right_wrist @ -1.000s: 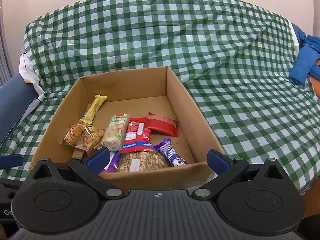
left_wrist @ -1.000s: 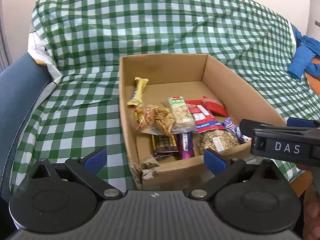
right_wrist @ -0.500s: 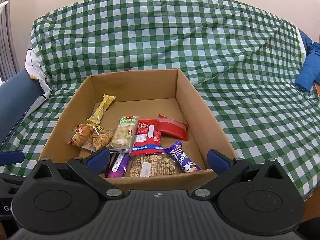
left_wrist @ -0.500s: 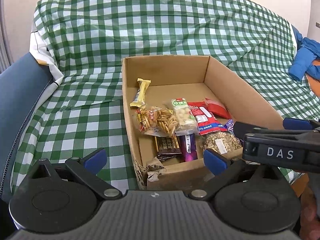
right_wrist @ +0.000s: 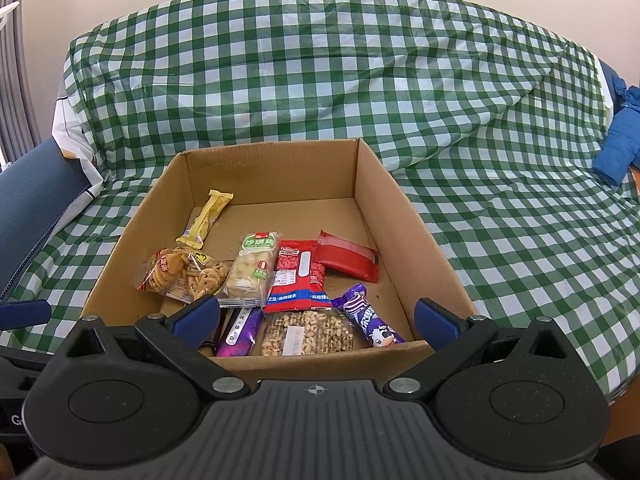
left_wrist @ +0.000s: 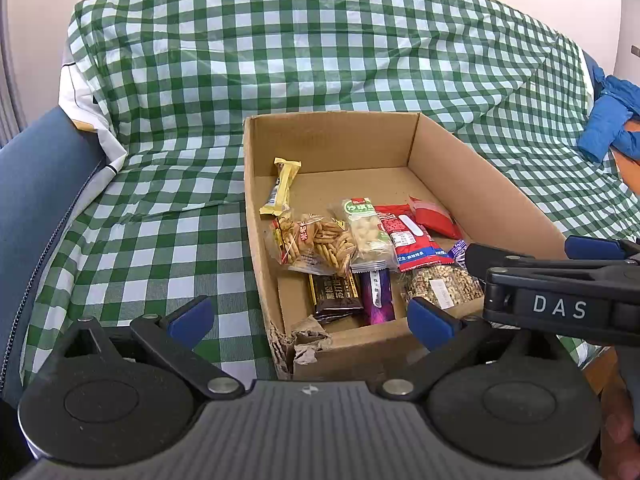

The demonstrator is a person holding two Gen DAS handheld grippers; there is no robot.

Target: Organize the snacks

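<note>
An open cardboard box sits on a green checked cloth. Inside lie several snacks: a yellow bar, a cracker bag, a green-label pack, a red-and-blue pack, a red pack, a purple cow-print bar, a nut bar, a purple stick and a dark bar. My left gripper is open and empty at the box's near left corner. My right gripper is open and empty over the box's near wall.
The checked cloth covers a raised surface that rises behind the box. A dark blue cushion lies at the left. Blue fabric lies at the far right. The box's near left corner is torn.
Both grippers have drawn back and up a little from the box, so more of its inside shows. The snacks have not moved.
</note>
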